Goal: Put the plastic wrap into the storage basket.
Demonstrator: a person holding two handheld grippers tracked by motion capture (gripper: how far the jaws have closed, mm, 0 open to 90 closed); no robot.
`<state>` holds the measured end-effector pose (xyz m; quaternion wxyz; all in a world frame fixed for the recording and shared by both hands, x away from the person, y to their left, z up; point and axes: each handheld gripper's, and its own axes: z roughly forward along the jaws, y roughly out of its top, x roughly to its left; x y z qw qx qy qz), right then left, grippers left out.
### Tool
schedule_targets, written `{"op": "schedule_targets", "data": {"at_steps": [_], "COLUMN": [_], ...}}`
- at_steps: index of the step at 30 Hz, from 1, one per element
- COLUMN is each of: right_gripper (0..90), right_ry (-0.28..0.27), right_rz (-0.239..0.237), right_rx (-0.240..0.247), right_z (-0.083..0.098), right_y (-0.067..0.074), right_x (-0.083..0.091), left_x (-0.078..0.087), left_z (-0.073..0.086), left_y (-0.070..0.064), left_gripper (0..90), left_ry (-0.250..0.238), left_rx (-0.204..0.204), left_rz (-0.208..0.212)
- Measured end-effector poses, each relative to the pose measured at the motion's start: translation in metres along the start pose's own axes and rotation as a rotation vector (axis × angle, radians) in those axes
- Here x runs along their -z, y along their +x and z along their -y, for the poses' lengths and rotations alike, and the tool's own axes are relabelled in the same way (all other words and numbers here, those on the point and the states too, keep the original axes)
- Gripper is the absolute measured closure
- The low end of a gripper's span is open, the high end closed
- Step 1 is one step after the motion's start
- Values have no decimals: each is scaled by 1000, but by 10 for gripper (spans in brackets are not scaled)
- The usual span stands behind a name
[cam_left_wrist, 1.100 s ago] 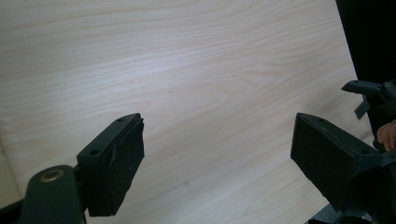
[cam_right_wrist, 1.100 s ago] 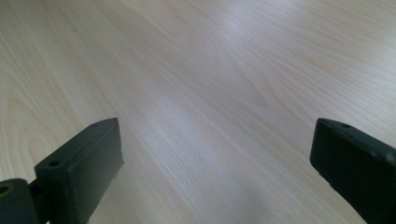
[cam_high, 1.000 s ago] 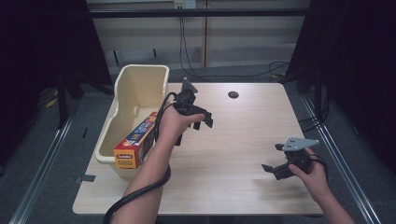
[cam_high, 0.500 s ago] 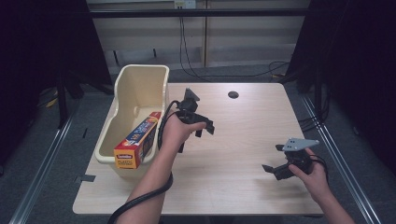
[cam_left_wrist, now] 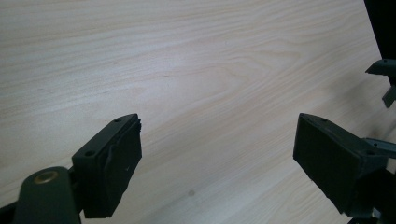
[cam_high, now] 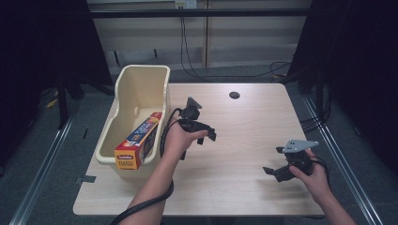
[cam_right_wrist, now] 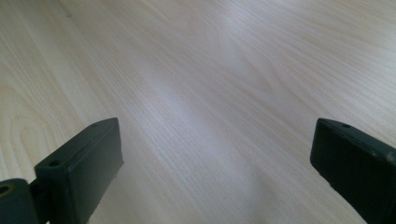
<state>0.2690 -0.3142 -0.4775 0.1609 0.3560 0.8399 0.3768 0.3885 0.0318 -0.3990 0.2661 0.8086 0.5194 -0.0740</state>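
Note:
My left gripper (cam_high: 206, 137) hovers over the middle of the wooden table (cam_high: 244, 117), just right of a cream plastic bin (cam_high: 141, 77). Its jaws stand open and have just been opening a little more, with only bare wood between them (cam_left_wrist: 217, 135). A long box of plastic wrap (cam_high: 138, 140) lies tilted in the bin, its near end poking over the front rim. Near the table's front right, my right gripper (cam_high: 274, 160) is held low and open, and bare tabletop shows between its jaws (cam_right_wrist: 215, 140).
A small black round cap (cam_high: 234, 95) sits in the tabletop at the back. Cables run across the floor behind the table. Metal rails flank the table on both sides. Part of the other gripper (cam_left_wrist: 382, 77) shows at the right edge of the left gripper view.
The left hand has drifted away from the bin toward the table's middle and sunk lower. The right hand has kept still.

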Motion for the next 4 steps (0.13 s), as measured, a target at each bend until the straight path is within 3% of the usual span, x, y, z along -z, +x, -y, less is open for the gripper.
{"op": "schedule_targets", "data": {"at_steps": [4], "right_gripper": [20], "right_ry": [12], "right_rz": [4], "right_rx": [-4], "right_z": [1], "right_y": [0], "right_x": [-2], "left_x": [-3], "left_z": [8], "left_y": [-2], "left_gripper": [144], "left_ry": [6], "left_rx": [-41], "left_rz": [-2]}}
